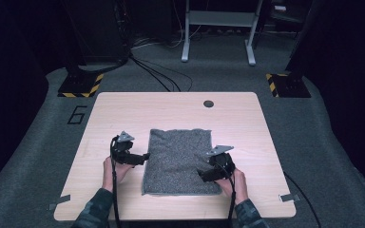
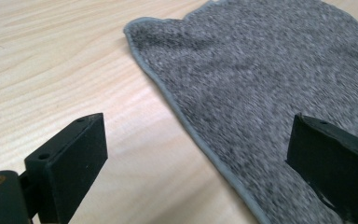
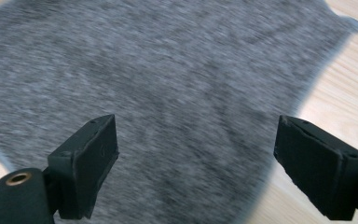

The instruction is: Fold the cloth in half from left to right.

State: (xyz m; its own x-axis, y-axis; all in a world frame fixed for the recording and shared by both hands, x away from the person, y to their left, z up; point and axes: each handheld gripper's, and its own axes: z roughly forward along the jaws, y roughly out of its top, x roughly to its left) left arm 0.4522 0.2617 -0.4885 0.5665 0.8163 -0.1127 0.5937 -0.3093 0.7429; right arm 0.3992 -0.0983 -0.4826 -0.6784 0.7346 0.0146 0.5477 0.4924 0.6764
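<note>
A grey speckled cloth (image 1: 178, 159) lies folded flat in the middle of the wooden table (image 1: 123, 111). My left gripper (image 1: 146, 156) hovers at the cloth's left edge, jaws open and empty; in the left gripper view the cloth (image 2: 270, 79) and its hemmed edge run between the two jaws. My right gripper (image 1: 200, 175) hangs over the cloth's near right part, jaws wide open with nothing held; its own view looks down on the blurred cloth (image 3: 168, 84). A hand holds each gripper from the table's near side.
A small dark round hole (image 1: 208, 103) sits near the table's far edge. Tape strips (image 1: 58, 203) mark the near corners. Beyond the table are a grey carpet, cables, two yellow-and-black striped stand feet (image 1: 81, 85) and a metal frame (image 1: 218, 28).
</note>
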